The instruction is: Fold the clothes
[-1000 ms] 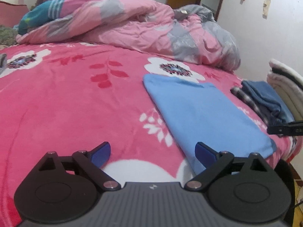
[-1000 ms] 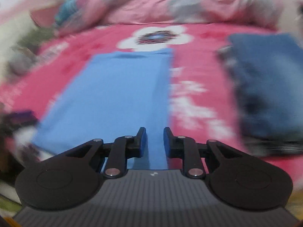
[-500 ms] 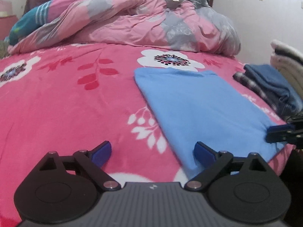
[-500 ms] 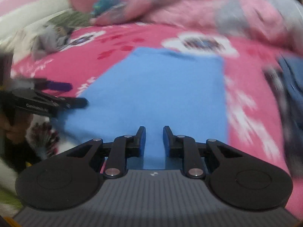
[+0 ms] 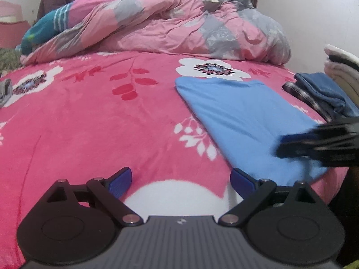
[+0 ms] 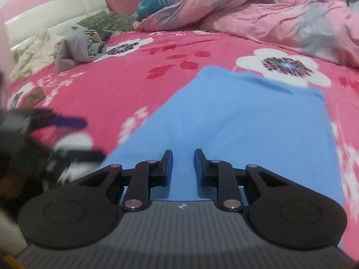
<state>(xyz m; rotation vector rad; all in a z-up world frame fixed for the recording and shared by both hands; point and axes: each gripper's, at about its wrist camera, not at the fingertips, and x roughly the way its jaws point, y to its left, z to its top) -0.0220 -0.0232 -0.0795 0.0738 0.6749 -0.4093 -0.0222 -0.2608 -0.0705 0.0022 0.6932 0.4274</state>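
Folding is partly done, as far as can be judged. A blue shirt (image 6: 246,123) is laid flat on the bed (image 5: 89,123), in the right half of the left wrist view and the middle of the right wrist view. It is shaped like a long, neat strip with straight sides, so the side parts seem to be tucked in already. It is judged that the strip is not yet folded end to end.

The left claw (image 5: 180,180) is spread wide and nothing is held in it. It is seen at the bottom of its view, over the pink cover, with the near left corner of the shirt just beside its right finger.

The right claw (image 6: 183,164) is set narrow, with a small gap between its fingers. No cloth is seen in the gap, so nothing is held. It is pointed along the shirt from the near end.

At the right edge of the left wrist view, a stack of folded clothes (image 5: 323,94) is seen, which looks finished. At the upper left of the right wrist view, a grey crumpled garment (image 6: 78,47) is seen near the headboard. It is not folded yet.

A pink quilt (image 5: 168,27) is heaped at the top of both views.
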